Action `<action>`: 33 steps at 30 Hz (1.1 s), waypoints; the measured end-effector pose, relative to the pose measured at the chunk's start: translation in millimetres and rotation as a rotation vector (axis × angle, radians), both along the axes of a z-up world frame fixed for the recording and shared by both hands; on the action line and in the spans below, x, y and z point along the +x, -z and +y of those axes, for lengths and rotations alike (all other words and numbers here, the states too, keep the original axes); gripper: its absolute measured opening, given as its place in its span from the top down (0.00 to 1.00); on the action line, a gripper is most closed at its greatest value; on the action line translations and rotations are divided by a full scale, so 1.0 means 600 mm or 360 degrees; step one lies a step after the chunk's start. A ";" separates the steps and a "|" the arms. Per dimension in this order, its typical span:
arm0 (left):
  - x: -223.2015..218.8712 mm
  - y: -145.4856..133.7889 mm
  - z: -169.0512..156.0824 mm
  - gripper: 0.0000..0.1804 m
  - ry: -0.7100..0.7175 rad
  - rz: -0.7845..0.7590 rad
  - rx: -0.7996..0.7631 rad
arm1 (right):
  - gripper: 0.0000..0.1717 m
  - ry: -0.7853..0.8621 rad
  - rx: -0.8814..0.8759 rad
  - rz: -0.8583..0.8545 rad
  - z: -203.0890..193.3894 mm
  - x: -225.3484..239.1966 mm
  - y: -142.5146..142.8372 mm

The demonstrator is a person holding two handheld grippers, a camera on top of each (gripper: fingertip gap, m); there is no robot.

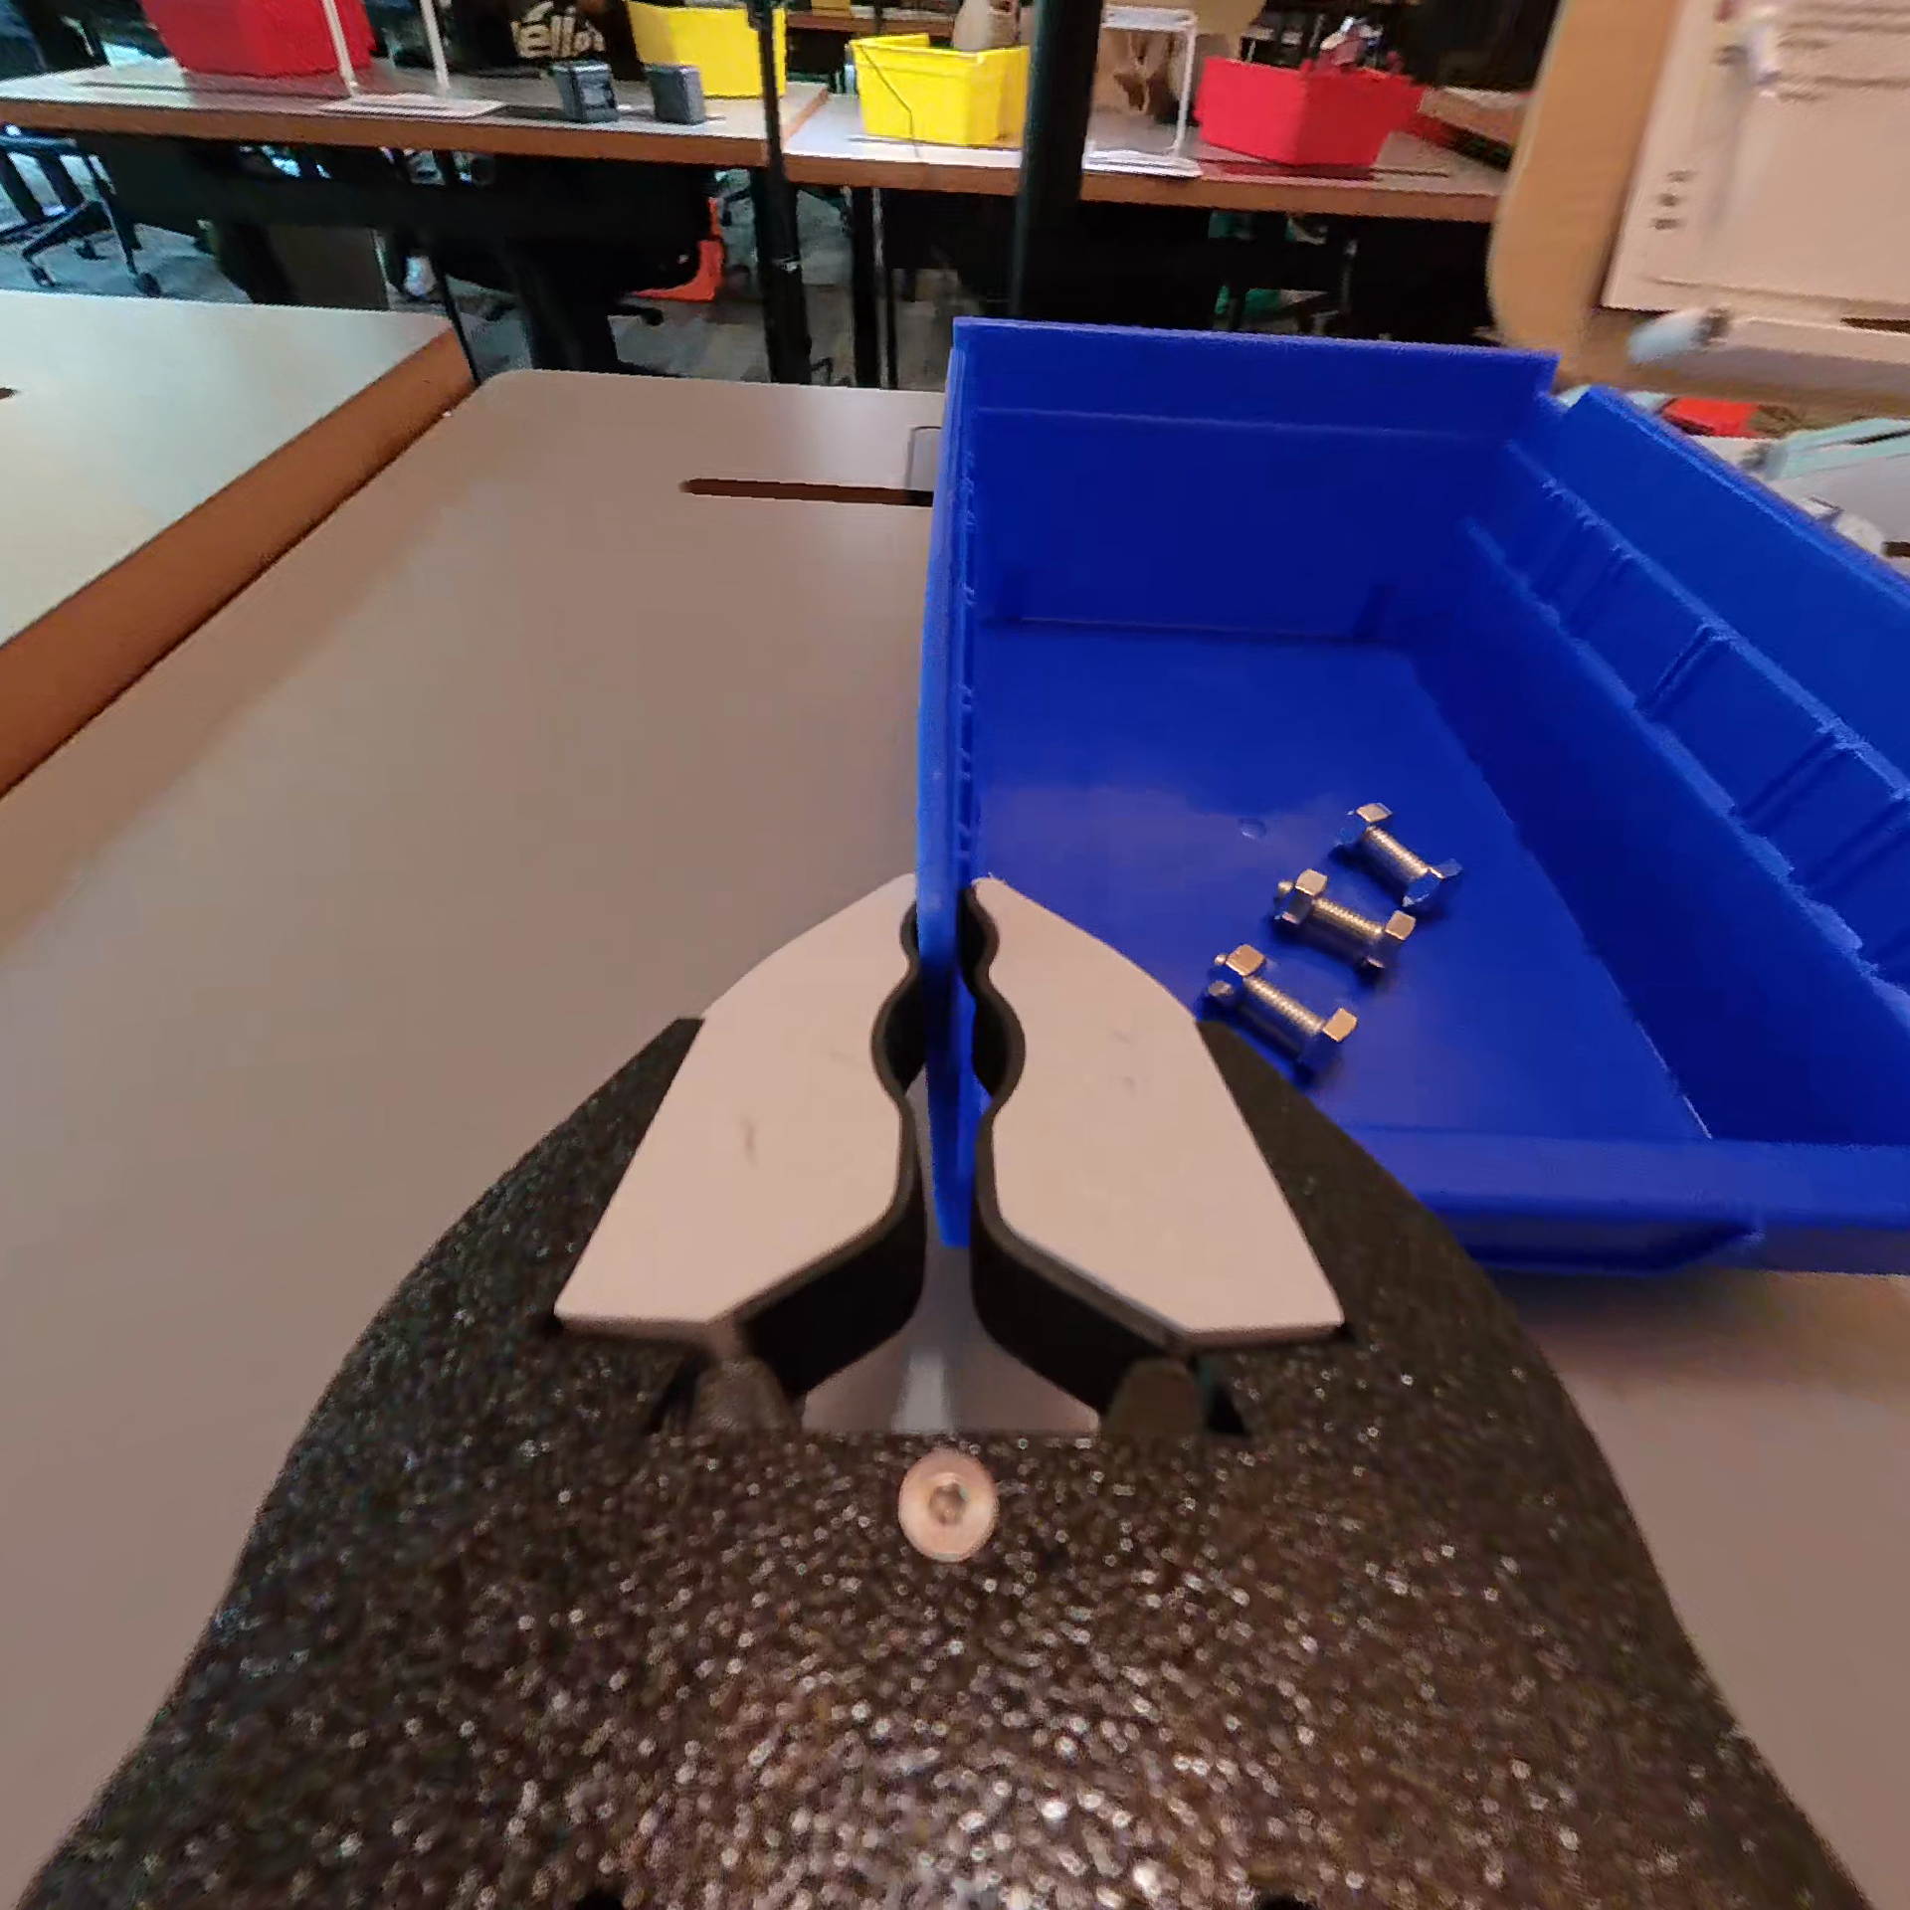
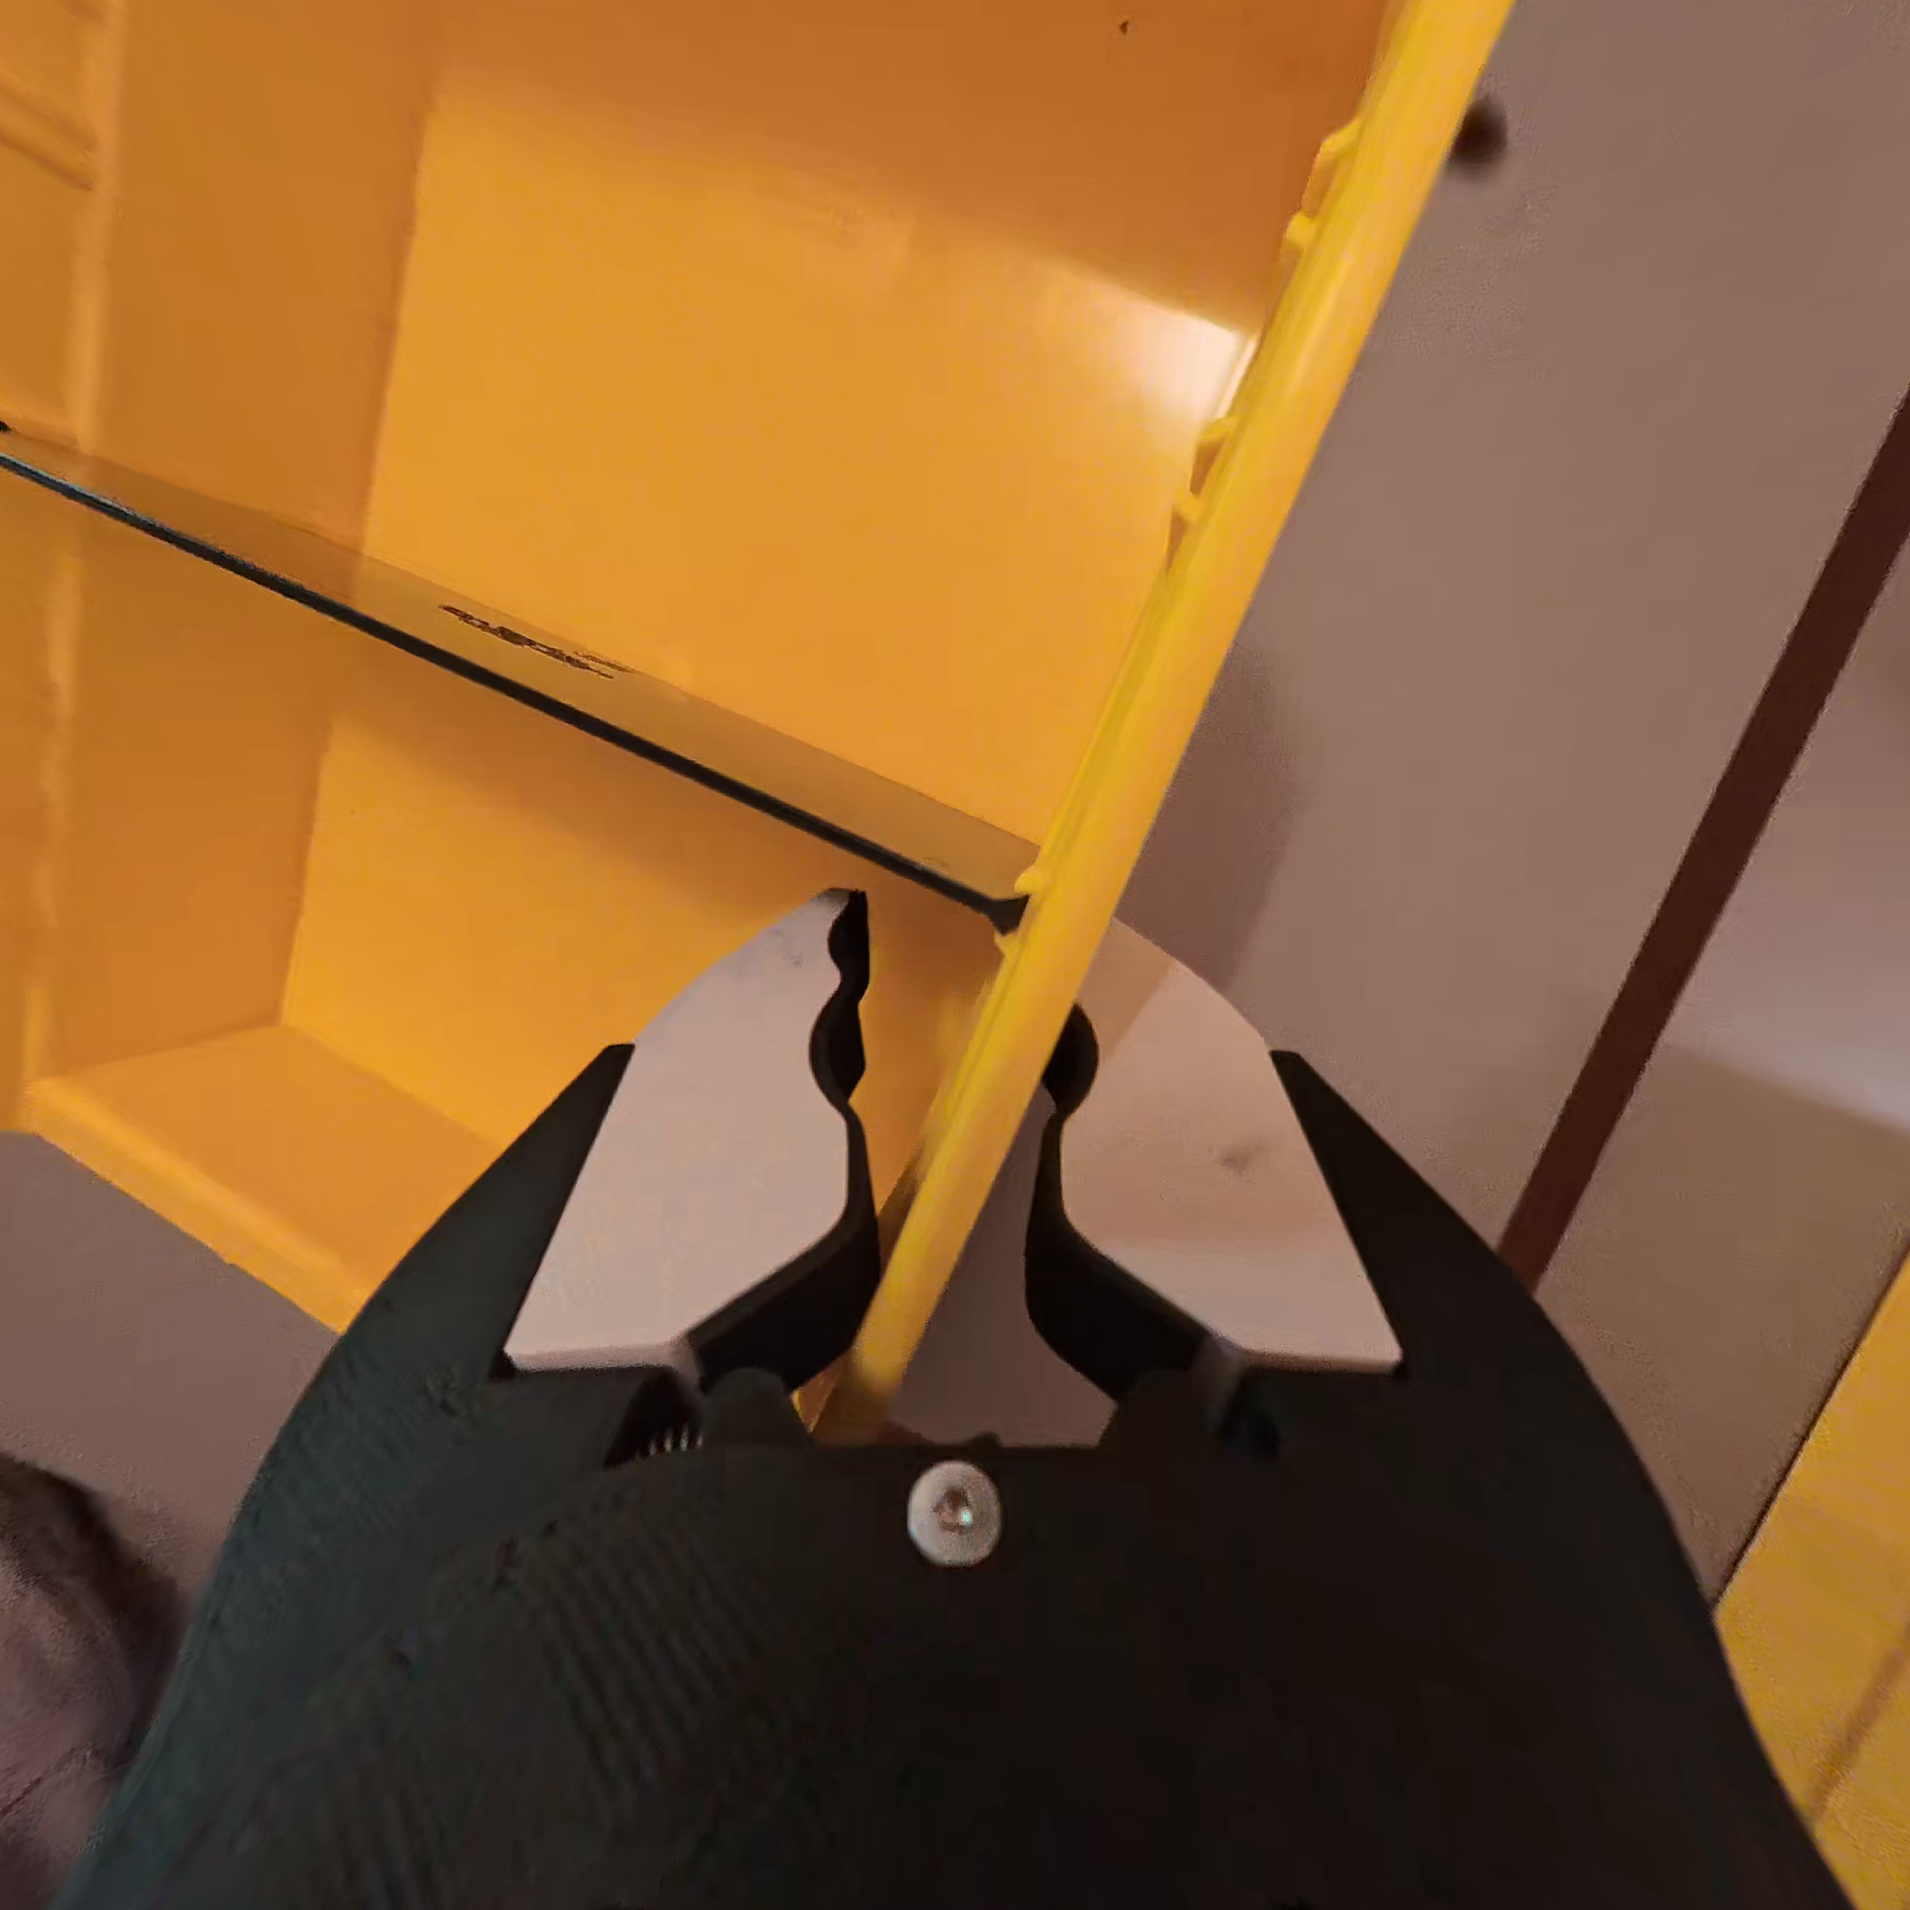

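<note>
My left gripper (image 1: 938, 930) is clamped on the left wall of the blue bin (image 1: 1189, 496), both pads pressed against it. The bin stands on the table (image 1: 465, 775) with 3 bolts (image 1: 1333, 920) on its floor. My right gripper (image 2: 956, 992) straddles the yellow bin's (image 2: 724, 362) side wall, seemingly wide open, its left pad clear of the wall. A black divider (image 2: 517, 687) crosses that bin.

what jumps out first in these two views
The blue bin on the grey table, its left wall clamped by the left gripper, with three silver bolts on its floor. The right gripper straddles a yellow bin's side wall, left finger clearly apart.
</note>
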State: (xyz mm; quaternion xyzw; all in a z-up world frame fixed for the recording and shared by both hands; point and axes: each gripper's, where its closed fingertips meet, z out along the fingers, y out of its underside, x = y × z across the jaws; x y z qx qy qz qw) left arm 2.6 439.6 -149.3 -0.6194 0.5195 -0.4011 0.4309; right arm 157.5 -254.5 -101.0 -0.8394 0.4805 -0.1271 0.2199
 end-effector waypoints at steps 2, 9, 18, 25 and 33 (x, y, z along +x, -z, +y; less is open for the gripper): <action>0.020 0.001 0.028 0.98 0.0005 0.0005 -0.0041 | 0.82 0.0102 -0.0055 0.0086 -0.052 -0.006 0.054; 0.078 0.002 0.081 0.99 0.0004 0.0014 -0.0052 | 0.84 0.0162 0.0115 0.0188 -0.096 0.012 0.135; 0.094 0.000 0.091 0.98 -0.0021 0.0062 0.0033 | 0.81 0.0233 0.0198 0.0175 -0.092 0.041 0.158; 0.081 -0.088 0.044 0.72 -0.0028 0.0157 0.0320 | 0.57 0.0398 -0.0028 -0.0693 -0.117 0.069 -0.035; 0.182 -0.033 -0.131 0.83 0.0519 0.0821 -0.0188 | 0.55 -0.0405 0.1019 -0.0908 0.266 -0.095 -0.130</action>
